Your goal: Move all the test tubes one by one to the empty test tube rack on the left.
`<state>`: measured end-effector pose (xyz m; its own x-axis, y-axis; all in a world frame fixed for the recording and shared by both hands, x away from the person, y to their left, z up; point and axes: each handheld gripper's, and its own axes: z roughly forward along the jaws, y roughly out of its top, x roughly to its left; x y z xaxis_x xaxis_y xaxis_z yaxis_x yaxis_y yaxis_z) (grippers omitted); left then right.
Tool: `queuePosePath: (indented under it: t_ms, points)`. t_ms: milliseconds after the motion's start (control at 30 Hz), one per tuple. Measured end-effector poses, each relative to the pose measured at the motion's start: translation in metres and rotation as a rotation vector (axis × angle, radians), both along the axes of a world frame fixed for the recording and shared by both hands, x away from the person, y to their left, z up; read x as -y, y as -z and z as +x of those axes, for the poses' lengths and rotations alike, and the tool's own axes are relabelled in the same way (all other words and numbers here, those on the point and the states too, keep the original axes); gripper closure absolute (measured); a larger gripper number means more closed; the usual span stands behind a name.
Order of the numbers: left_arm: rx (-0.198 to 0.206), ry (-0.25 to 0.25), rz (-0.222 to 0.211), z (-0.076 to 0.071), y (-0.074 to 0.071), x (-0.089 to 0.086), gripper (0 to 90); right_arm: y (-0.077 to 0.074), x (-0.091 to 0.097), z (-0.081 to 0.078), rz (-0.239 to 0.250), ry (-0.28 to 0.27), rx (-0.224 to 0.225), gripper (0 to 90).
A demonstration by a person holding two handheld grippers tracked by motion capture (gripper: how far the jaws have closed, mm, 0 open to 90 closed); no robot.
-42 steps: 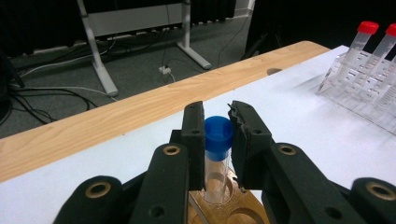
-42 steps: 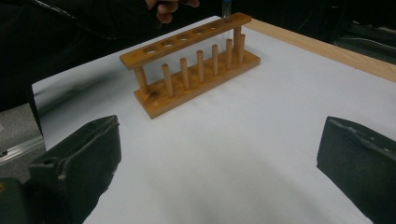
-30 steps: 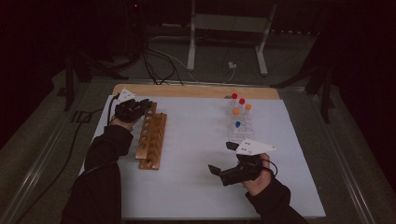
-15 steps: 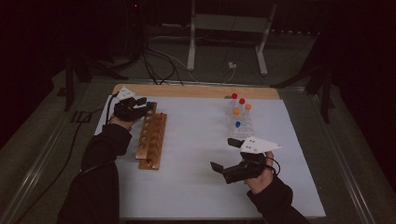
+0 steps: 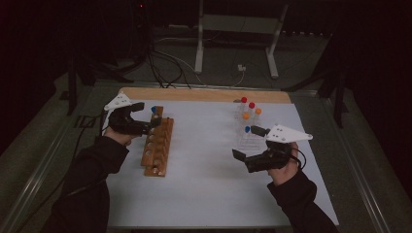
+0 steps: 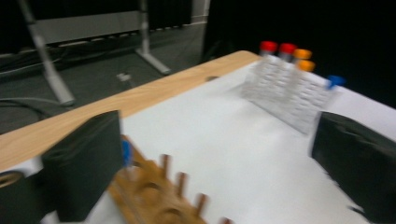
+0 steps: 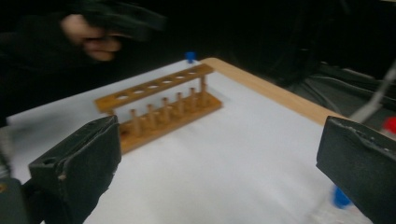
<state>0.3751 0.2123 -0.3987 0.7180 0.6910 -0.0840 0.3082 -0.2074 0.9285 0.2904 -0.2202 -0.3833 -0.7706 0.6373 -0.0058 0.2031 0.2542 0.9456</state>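
A wooden tube rack lies at the table's left, with a blue-capped tube upright in its far end hole. My left gripper hovers just left of that tube; its jaws have just been opening and nothing is between them. In the left gripper view the wide jaws frame the rack, and the blue cap sits beside the left jaw. My right gripper is open and empty, next to a clear rack of red-, orange- and blue-capped tubes. The right gripper view looks between open jaws at the wooden rack.
A white mat covers the table, with a wooden strip along its far edge. Beyond the table stand metal stand legs and cables on a dark floor. Bare mat lies between the two racks.
The left gripper's jaws opened off the blue-capped tube, which stays in the rack, and the hand drew back to the left. The right gripper rose and shifted toward the clear rack.
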Motion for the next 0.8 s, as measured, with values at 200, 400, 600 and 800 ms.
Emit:
queuePosePath:
  t_ms: [200, 400, 600, 800]
  points:
    - [0.007, 0.052, -0.016, -0.033, 0.004, 0.000, 2.0, 0.000, 0.015, 0.013, 0.009, 0.076, 0.008, 0.0]
    - [0.002, 0.093, -0.039, -0.064, 0.017, 0.001, 2.1, 0.010, 0.026, 0.030, -0.012, 0.153, -0.029, 0.1]
    - [-0.002, 0.138, -0.042, -0.087, 0.032, 0.009, 2.0, 0.036, 0.027, 0.045, -0.048, 0.213, -0.095, 8.6]
    - [-0.004, 0.172, -0.026, -0.101, 0.040, 0.018, 2.0, 0.059, 0.025, 0.056, -0.096, 0.257, -0.133, 16.0]
